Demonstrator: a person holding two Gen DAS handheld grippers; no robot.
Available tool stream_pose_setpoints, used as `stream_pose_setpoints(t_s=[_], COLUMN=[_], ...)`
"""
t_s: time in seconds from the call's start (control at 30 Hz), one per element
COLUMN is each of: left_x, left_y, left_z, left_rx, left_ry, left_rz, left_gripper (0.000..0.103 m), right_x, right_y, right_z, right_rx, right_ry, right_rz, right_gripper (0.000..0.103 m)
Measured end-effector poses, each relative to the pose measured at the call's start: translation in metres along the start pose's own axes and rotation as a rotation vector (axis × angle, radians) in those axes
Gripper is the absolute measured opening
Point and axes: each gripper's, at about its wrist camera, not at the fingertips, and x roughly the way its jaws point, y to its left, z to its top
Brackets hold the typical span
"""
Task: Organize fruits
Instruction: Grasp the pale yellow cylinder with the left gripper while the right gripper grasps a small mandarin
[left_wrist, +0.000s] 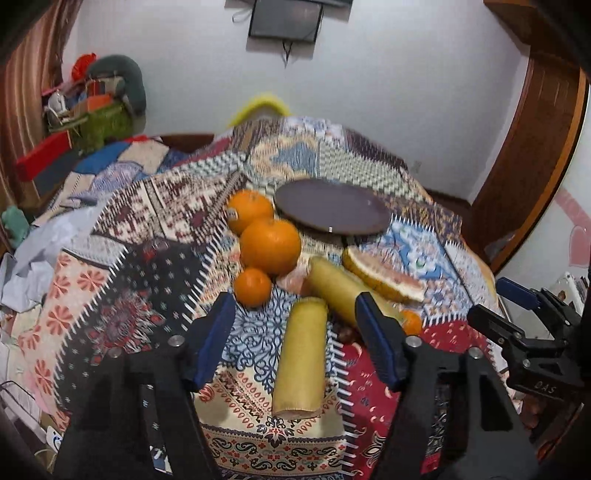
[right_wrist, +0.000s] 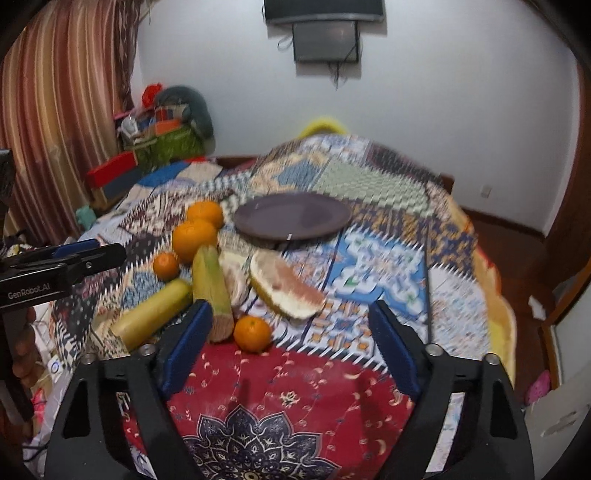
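Patchwork cloth (left_wrist: 122, 280) covers a round table set before a white wall, with a curtain and clutter off to the left. Both grippers are seen with jaws parted and nothing gripped.

Between the blue pads of the left gripper (left_wrist: 295, 332) a yellow stalk (left_wrist: 301, 356) lies lengthwise on the cloth, untouched by either pad. Just beyond it a second stalk (left_wrist: 338, 286) lies slanted, its near end hidden behind the right-hand pad. A small orange (left_wrist: 252, 287) sits ahead and left of the jaws, with two larger oranges (left_wrist: 270, 245) stacked further out. A pomelo wedge (left_wrist: 384, 275) lies ahead and right, and the dark plate (left_wrist: 332, 208) is seen furthest out, bare.

The right gripper (right_wrist: 291, 336) is held over a red patch of cloth, nothing between its pads. A mandarin (right_wrist: 252, 333) lies just ahead, towards its left pad, beside the cut end of the slanted stalk; the wedge lies ahead of the jaws, the plate beyond.

Trouble is likeliest from the crowding. If the left jaws are closed carelessly, the second stalk may be nudged and the small orange set rolling. The round fruit may be squeezed out of the pads if pinched off-centre. The two grippers sit near each other, so a collision is possible, and the loose cloth may be dragged.
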Motion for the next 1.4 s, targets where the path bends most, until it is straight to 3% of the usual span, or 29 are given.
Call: stream_pose_setpoints(t_s=[0.27, 0.6, 0.83, 1.2, 1.4], left_x=[0.038, 0.066, 0.074, 0.070, 0.048], left_y=[-0.001, -0.003, -0.007, -0.007, -0.012], left_z=[-0.014, -0.026, -0.027, -0.025, -0.015], left_rx=[0.002, 0.001, 0.022, 0.030, 0.041], left_ry=[0.123, 0.194, 0.179, 0.177, 0.124], left_rz=[-0.038, -0.056, -0.035, -0.014, -0.017], left_gripper=[0.047, 0.045, 0.043, 0.037, 0.036], right_x=[0.033, 0.062, 0.068, 0.061, 0.045], right_y=[0.000, 0.001, 0.004, 0.004, -0.002], right_z=[-0.008, -0.013, -0.012, -0.009, 0.000], right_rx=[0.005, 0.005, -0.012, -0.005, 0.004], right_ry=[0.093, 0.172, 0.179, 0.165, 0.117], right_rz=[0.070, 0.149, 0.205, 0.191, 0.168], right_gripper=[0.064, 0.048, 0.032, 0.032, 0.032])
